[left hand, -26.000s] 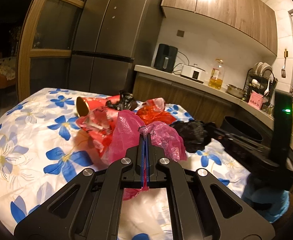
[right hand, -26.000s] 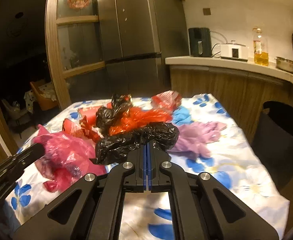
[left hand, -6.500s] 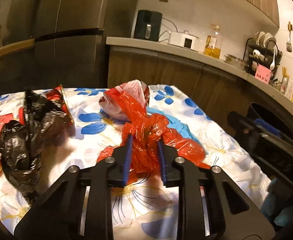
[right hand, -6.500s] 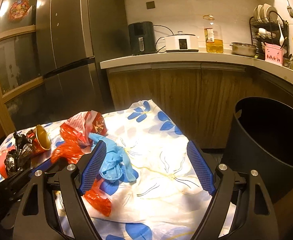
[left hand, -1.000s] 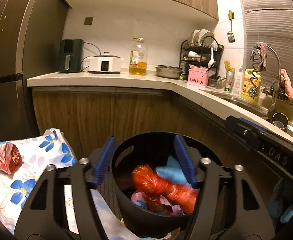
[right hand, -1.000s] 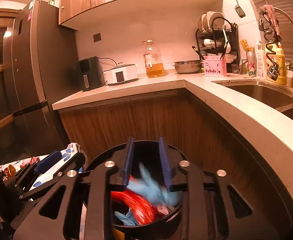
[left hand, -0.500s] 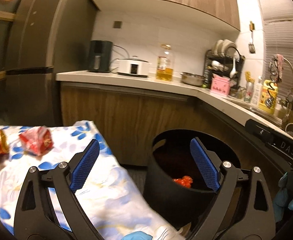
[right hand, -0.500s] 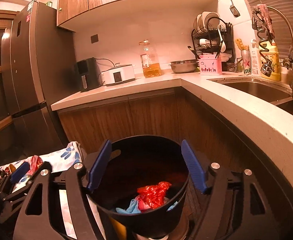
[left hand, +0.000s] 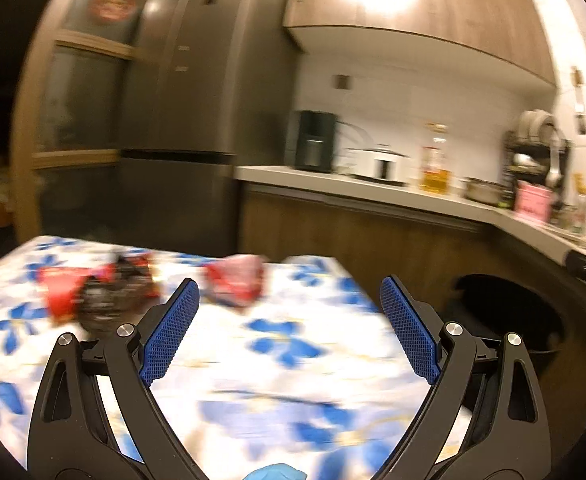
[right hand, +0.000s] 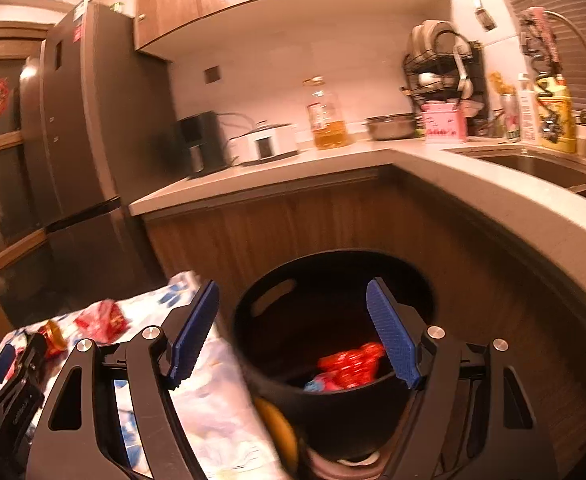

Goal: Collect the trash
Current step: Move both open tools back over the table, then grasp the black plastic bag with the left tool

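My left gripper (left hand: 289,326) is open and empty above the table with the blue-flowered cloth (left hand: 293,372). Ahead of it lie a red and white wrapper (left hand: 235,280) and a heap of red and black trash (left hand: 101,292). My right gripper (right hand: 293,332) is open and empty above the black trash bin (right hand: 333,396), which holds red plastic (right hand: 351,362) and something blue (right hand: 319,383). The bin also shows at the right of the left wrist view (left hand: 505,312). The left gripper's body shows at the lower left of the right wrist view (right hand: 9,384).
A wooden kitchen counter (right hand: 373,168) curves behind the bin, with an oil bottle (right hand: 327,120), a white cooker (right hand: 263,144) and a sink (right hand: 533,164). A tall dark fridge (left hand: 213,120) stands beyond the table. The left wrist view is blurred.
My left gripper has swung left from the bin toward the table and its trash. My right gripper stays open over the bin and has shifted a little left.
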A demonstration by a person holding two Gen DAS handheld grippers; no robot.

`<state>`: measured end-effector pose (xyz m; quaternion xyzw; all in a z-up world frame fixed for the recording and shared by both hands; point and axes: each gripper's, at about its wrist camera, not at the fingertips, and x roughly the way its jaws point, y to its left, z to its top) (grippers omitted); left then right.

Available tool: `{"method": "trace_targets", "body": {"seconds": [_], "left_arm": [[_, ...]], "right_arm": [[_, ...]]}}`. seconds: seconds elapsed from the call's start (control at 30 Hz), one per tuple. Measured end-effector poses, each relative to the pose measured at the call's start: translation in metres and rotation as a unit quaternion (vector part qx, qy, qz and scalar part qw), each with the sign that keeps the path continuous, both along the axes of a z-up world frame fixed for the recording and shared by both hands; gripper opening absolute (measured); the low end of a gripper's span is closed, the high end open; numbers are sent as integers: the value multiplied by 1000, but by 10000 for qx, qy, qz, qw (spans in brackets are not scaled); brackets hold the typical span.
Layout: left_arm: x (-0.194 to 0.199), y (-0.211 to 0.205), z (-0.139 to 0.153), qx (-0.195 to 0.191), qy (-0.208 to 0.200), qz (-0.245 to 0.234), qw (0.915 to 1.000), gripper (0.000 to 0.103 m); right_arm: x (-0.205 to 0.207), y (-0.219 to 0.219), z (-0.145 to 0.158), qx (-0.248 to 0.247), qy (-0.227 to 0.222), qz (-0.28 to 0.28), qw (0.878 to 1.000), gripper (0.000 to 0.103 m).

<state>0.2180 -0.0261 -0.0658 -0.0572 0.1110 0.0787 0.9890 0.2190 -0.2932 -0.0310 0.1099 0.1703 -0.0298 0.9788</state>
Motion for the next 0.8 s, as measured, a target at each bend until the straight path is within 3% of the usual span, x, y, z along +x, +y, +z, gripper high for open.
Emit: {"method": "trace_targets", "body": {"seconds": [0.2, 0.33, 0.6, 0.8], "left_arm": [[-4, 75, -14, -74, 227, 1001, 9947, 90], [2, 116, -21, -161, 359, 1373, 9897, 90], [36, 149, -37, -538, 926, 1264, 9862, 90], [45, 150, -46, -602, 1142, 1135, 9851, 78]], "right_arm": [[7, 52, -8, -60, 53, 549, 9985, 75], [14, 91, -13, -79, 133, 927, 9956, 75], [26, 146, -13, -184, 151, 1431, 9894, 75], [33, 167, -14, -223, 170, 1600, 9867, 75]]}}
